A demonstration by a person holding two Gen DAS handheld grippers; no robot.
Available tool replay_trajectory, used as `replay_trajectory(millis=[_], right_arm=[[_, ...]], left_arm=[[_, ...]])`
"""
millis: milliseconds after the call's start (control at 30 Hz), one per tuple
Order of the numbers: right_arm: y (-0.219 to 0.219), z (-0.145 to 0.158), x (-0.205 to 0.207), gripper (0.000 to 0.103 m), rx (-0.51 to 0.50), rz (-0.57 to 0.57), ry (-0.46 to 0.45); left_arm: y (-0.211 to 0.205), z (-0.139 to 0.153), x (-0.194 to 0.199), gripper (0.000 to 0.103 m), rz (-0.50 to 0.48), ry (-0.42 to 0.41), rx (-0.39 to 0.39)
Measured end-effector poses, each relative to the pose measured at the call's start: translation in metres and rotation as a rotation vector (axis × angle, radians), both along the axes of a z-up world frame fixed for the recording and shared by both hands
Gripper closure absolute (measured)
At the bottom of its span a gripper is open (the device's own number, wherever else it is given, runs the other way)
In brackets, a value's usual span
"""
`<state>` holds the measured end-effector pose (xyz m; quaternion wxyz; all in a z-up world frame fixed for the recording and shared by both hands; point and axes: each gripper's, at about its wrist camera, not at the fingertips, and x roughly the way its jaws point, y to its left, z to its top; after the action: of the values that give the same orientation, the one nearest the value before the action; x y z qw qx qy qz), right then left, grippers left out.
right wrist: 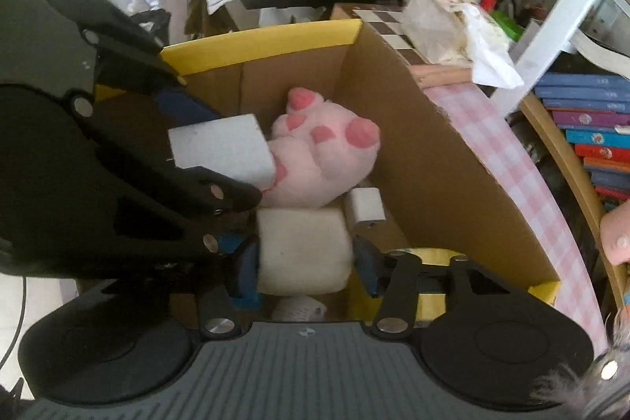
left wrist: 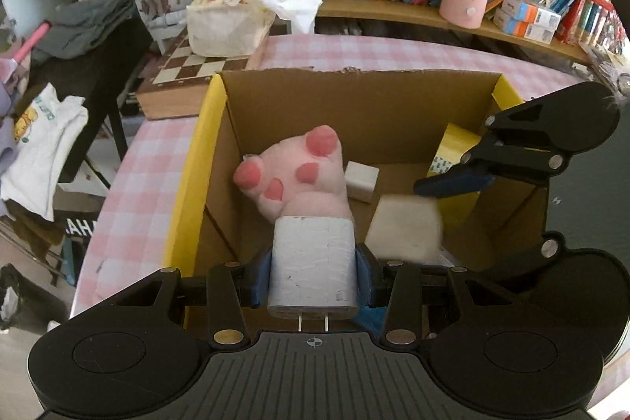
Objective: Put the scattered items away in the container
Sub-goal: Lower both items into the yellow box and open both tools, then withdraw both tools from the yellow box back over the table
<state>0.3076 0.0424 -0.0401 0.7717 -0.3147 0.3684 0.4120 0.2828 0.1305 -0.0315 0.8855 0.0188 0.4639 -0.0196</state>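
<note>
The left gripper [left wrist: 313, 280] is clenched on a white charger [left wrist: 313, 264], prongs toward the camera, above the box [left wrist: 354, 105]. The right gripper [right wrist: 305, 262] grasps a cream sponge [right wrist: 303, 250] inside the box. Beyond both lie a pink plush paw [left wrist: 303, 172] and a small white cube [left wrist: 361, 180]. The box stands on a pink checked tablecloth [left wrist: 130, 191].
</note>
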Motion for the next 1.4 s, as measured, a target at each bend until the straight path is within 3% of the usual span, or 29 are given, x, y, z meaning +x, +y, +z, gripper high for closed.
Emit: replay_trajectory(millis=[133,233,267,500,900,1133,1400], right_arm=[[-0.013,0.010,-0.002,0.040,0.027,-0.044,-0.038],[-0.029,0.026,-0.010,0.038,0.076,-0.085,-0.067],[-0.035,0.032,-0.013,0.037,0.102,-0.099,-0.073],[-0.056,0.057,-0.042,0.033,0.226,-0.201,-0.039],[-0.090,0.082,-0.131,0.033,0.298,-0.357,-0.203],[-0.120,0.082,-0.194,0.023,0.327,-0.498,-0.273],[-0.144,0.056,-0.251,0.019,0.310,-0.742,-0.270]], left_arm=[[-0.002,0.002,-0.001,0.052,0.005,-0.021,0.007],[-0.005,0.014,-0.009,0.032,0.013,-0.074,0.041],[-0.006,0.020,-0.014,0.031,0.005,-0.099,0.051],[-0.013,0.050,-0.047,0.030,-0.015,-0.198,0.077],[-0.020,0.076,-0.123,0.023,-0.026,-0.317,0.066],[-0.032,0.073,-0.177,0.018,-0.011,-0.353,0.043],[-0.059,0.053,-0.231,0.010,-0.016,-0.332,0.031]])
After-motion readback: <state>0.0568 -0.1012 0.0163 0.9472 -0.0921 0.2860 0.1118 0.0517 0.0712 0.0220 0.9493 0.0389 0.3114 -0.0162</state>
